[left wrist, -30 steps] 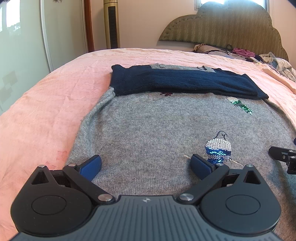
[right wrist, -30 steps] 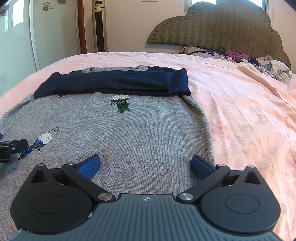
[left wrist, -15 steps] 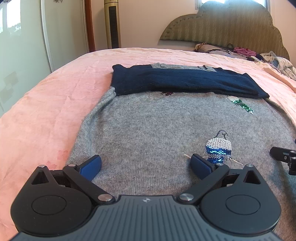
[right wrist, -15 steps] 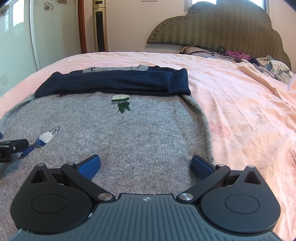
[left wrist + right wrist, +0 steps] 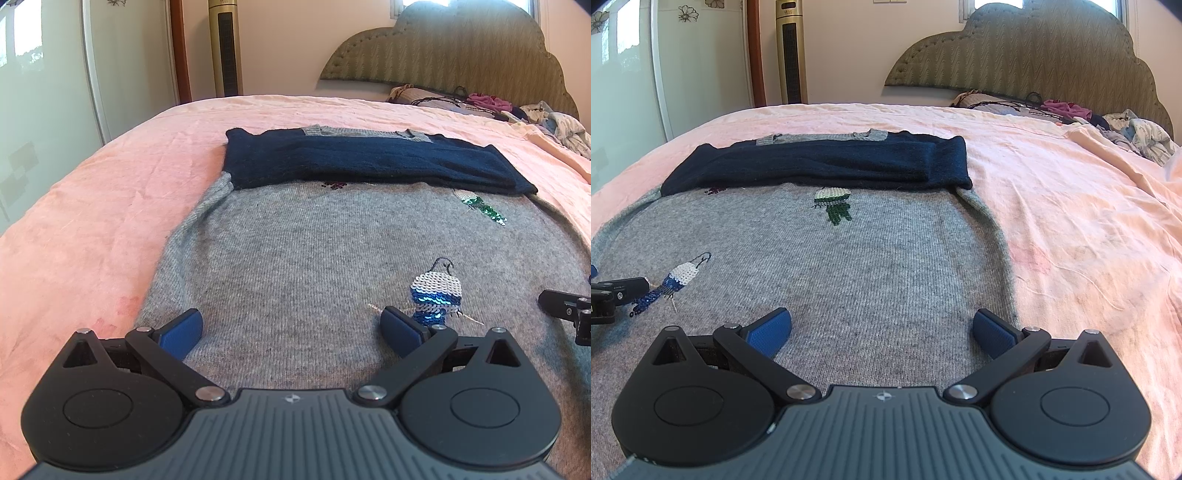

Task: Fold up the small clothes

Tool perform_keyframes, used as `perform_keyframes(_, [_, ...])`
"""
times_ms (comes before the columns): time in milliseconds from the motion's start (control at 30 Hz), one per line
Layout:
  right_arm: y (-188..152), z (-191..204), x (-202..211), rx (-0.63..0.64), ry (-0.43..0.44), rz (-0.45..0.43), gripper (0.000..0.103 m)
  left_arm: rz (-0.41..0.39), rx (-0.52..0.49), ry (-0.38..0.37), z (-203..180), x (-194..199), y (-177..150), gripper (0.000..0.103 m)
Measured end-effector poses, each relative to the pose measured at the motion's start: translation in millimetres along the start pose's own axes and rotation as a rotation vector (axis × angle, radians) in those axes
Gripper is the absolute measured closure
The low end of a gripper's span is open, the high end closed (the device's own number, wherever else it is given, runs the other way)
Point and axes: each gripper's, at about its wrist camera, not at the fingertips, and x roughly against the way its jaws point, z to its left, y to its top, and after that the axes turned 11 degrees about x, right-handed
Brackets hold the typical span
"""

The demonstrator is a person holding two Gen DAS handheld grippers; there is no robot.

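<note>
Left wrist view shows the left gripper [image 5: 291, 326] low over the near part of a grey sweater [image 5: 314, 266], its blue pads spread wide with only knit between them, gripping nothing. Compared with a second ago almost nothing has shifted: the framing is a touch different, but the jaws are just as wide and the sweater lies exactly as it did. That suggests a pause before the grasp, not progress in the fold.

The sweater is spread flat on the pink bedspread [image 5: 110, 206], with its navy sleeves [image 5: 362, 162] already folded across the chest near the collar. A sequin bird [image 5: 436, 295] sits just beyond the left gripper's right pad, and a green sequin motif [image 5: 834, 205] lies below the sleeves.

From the right wrist view, the right gripper [image 5: 882, 328] is equally wide apart and empty, close to the sweater's right side seam. Both grippers seem placed to pinch the hem, so I judge the next step to be closing on it and carrying it up toward the sleeves.
</note>
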Motion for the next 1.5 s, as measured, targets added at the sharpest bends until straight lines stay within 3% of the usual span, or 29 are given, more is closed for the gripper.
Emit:
perform_keyframes(433, [-1, -1, 2, -0.001, 0.002, -0.001, 0.000, 0.036, -0.080, 0.018, 22, 54, -28, 0.000])
perform_keyframes(500, [-2, -7, 13, -0.019, 0.061, 0.000, 0.000, 0.028, -0.081, 0.012, 37, 74, -31, 0.000])
perform_keyframes(600, [-18, -45, 51, -0.203, 0.281, -0.052, 0.000, 0.015, -0.004, -0.007, 71, 99, -34, 0.000])
perform_keyframes(667, [-34, -78, 72, -0.332, 0.371, -0.032, 0.000, 0.072, 0.103, -0.066, 98, 105, -35, 0.000])
perform_keyframes(767, [-57, -120, 90, -0.475, 0.417, 0.038, 0.000, 0.226, 0.307, -0.252, 130, 97, -39, 0.000])
perform_keyframes(833, [-70, -137, 94, -0.521, 0.447, 0.093, 0.000, 0.236, 0.364, -0.340, 137, 97, -42, 0.000])
perform_keyframes(933, [-87, -144, 96, -0.558, 0.533, 0.147, 0.003, 0.351, 0.472, -0.522, 140, 93, -43, 0.000])
perform_keyframes(1000, [-91, -139, 95, -0.581, 0.652, 0.199, 0.003, 0.447, 0.565, -0.664, 142, 85, -47, 0.000])
perform_keyframes(1033, [-93, -134, 94, -0.578, 0.712, 0.232, 0.004, 0.468, 0.590, -0.695, 143, 83, -50, 0.000])
perform_keyframes(1133, [-96, -117, 97, -0.518, 0.779, 0.278, 0.005, 0.498, 0.639, -0.710, 145, 81, -57, 0.006])
perform_keyframes(1233, [-99, -115, 95, -0.545, 0.803, 0.305, 0.025, 0.523, 0.647, -0.688, 148, 81, -59, 0.037])
perform_keyframes(1300, [-103, -114, 93, -0.548, 0.803, 0.325, 0.043, 0.534, 0.627, -0.671, 150, 82, -59, 0.038])
perform_keyframes(1500, [-104, -119, 91, -0.567, 0.809, 0.334, 0.046, 0.488, 0.651, -0.646, 167, 86, -54, 0.038])
